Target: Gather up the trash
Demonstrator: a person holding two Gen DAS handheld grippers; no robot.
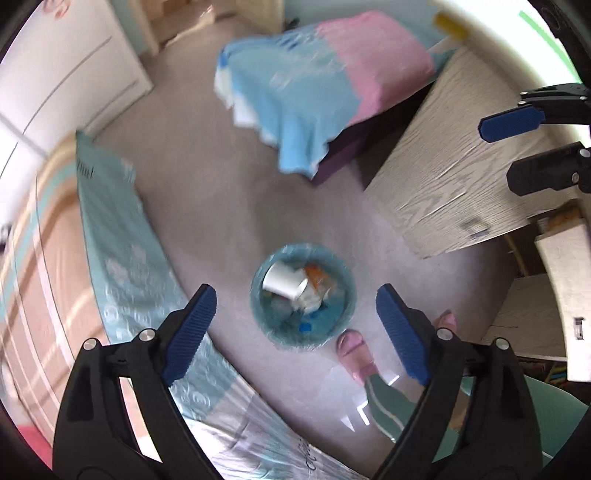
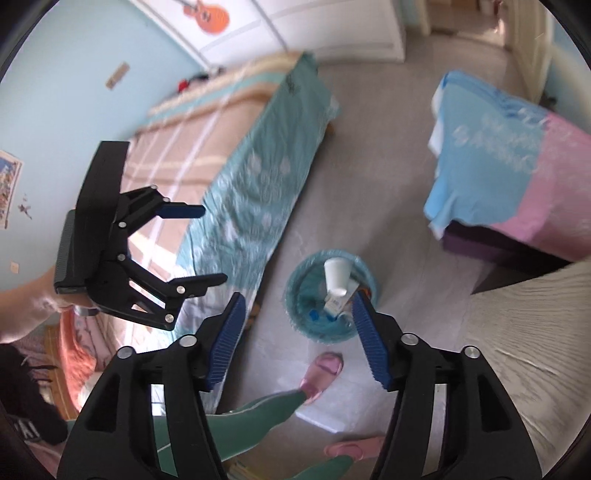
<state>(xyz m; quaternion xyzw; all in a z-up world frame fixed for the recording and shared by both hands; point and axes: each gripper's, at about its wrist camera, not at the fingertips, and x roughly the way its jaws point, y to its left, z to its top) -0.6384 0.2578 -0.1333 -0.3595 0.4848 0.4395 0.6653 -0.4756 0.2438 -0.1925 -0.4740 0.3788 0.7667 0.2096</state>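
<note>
1. Left hand-held gripper (image 1: 295, 325): jaws spread wide, nothing between the blue pads, pointing steeply down at the floor. From the right wrist view it sits off to the left, over the bed edge.
2. Right hand-held gripper (image 2: 297, 339): jaws also apart, nothing clamped. Its pad tip overlaps the bin rim in its own view, but it looks well above the bin, not touching.
3. Person's feet in pink slippers (image 2: 323, 371) on the floor just beside the bin, green trouser leg (image 2: 236, 417) above them.
4. Trash bin (image 1: 303, 295): round, blue liner, upright on the grey floor (image 1: 207, 206), between the bed and the worktop. Directly under both grippers.
5. Trash in the bin: white paper cup (image 1: 282, 278) lying on top, an orange wrapper (image 1: 317, 275) beside it, crumpled white bits and a small blue cap lower down. Frames are motion-blurred, finer detail unreadable.
6. Bed (image 2: 258, 184) with teal cover along one side of the bin, striped beige blanket on top.
7. Wood-grain worktop (image 1: 450, 173) on the other side, near the bin.
8. Further off: blue and pink cloth (image 1: 314, 85) draped over a dark purple block.
9. Far end: white wardrobe (image 1: 55, 74); guitar sticker (image 2: 207, 14) on its door.
</note>
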